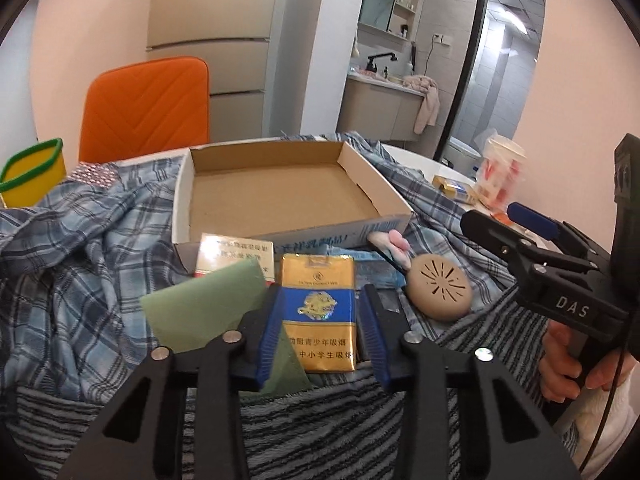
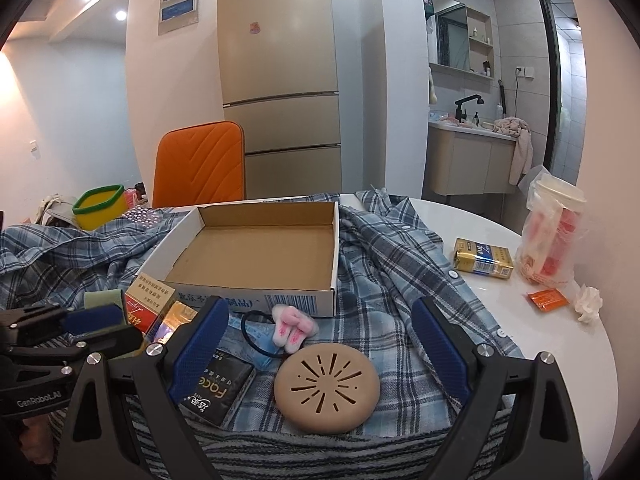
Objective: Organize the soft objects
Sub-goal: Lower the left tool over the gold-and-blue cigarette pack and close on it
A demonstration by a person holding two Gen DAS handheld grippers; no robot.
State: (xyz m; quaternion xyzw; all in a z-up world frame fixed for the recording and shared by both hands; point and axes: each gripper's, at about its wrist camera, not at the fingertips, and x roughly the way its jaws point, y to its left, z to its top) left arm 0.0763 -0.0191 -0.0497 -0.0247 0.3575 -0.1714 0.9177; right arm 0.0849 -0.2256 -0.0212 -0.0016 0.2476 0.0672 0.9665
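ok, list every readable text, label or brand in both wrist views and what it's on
"DAS": right gripper body, left wrist view.
"GenRobot.AI": left gripper body, right wrist view.
"Face": black tissue pack, seen upside down.
Gold-and-blue cigarette pack: Chinese warning lines, partly legible, not transcribed.
Red-and-white pack, cardboard box side print, gold pack on the table, fridge badge: too blurred or small.

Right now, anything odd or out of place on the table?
Yes. The cardboard box sits askew on a rumpled plaid shirt, not on bare table. A crumpled tissue and an orange sachet lie loose at the right edge.
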